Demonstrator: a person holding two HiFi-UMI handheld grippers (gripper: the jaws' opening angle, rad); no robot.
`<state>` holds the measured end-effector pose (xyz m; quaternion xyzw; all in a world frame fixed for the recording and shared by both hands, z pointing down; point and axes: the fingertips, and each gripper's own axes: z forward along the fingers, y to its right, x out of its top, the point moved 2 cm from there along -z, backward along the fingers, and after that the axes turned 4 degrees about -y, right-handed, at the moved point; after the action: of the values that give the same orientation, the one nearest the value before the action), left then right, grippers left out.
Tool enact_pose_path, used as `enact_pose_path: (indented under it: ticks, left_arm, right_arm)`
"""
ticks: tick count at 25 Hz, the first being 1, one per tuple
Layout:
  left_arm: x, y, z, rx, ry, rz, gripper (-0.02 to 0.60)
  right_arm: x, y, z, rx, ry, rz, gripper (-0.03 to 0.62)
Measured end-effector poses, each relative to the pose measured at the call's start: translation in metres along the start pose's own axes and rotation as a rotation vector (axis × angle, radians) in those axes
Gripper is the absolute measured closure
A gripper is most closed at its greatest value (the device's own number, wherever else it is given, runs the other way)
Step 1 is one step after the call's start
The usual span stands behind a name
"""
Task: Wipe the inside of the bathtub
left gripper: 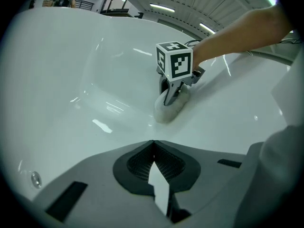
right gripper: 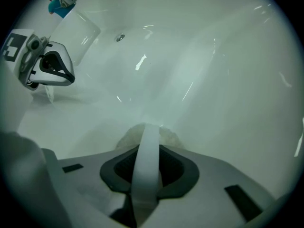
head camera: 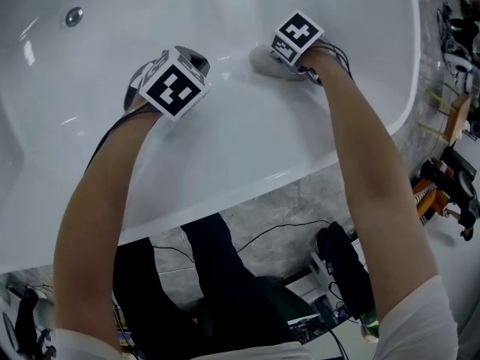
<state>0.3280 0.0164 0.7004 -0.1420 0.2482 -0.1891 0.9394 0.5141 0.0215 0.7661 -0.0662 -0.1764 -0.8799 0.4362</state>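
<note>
The white bathtub (head camera: 225, 148) fills the head view. Low on its inner wall lies a white fluffy wiping pad (head camera: 262, 61), and my right gripper (head camera: 291, 54) presses it there. In the right gripper view that gripper (right gripper: 147, 128) is shut on the pad's white strap (right gripper: 145, 165), with the pad (right gripper: 172, 137) showing just past the jaws. My left gripper (head camera: 160, 76) hovers over the tub floor to the left of the pad. Its jaws (left gripper: 153, 142) are shut with nothing between them. From the left gripper view I see the right gripper (left gripper: 174, 80) standing on the pad (left gripper: 168, 109).
A round metal fitting (head camera: 73, 16) sits in the tub at the far left. The tub rim (head camera: 285, 177) runs across below my arms. Beyond it are a grey floor with cables (head camera: 285, 227), the person's dark trouser legs (head camera: 225, 283) and gear at the right (head camera: 450, 186).
</note>
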Motion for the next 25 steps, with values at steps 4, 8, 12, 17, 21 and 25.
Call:
enact_pose_path:
  ticks: [4,8,12,17,21,25]
  left_arm:
    - [-0.012,-0.001,-0.002,0.002,-0.017,0.017,0.571]
    - [-0.022,-0.015,-0.012,0.011,-0.011,0.004,0.571]
    - [-0.030,-0.039,-0.029,0.047,-0.012,-0.018,0.569]
    - [-0.048,-0.057,-0.047,0.052,-0.032,-0.012,0.571]
    - [-0.059,-0.067,-0.057,0.065,-0.046,-0.013,0.571]
    - [-0.074,-0.073,-0.068,0.079,-0.064,-0.013,0.571]
  right_arm:
    - [0.009,-0.008,0.006,-0.003,-0.003,0.002,0.502]
    - [0.018,-0.014,0.010,0.020,0.007,0.050,0.503]
    - [0.035,-0.023,0.007,0.041,0.008,0.056,0.502]
    - [0.059,-0.042,0.009,0.057,0.005,0.058,0.502]
    - [0.075,-0.054,0.010,0.076,0.020,0.056,0.502]
    - [0.088,-0.073,0.011,0.096,0.031,0.044,0.502]
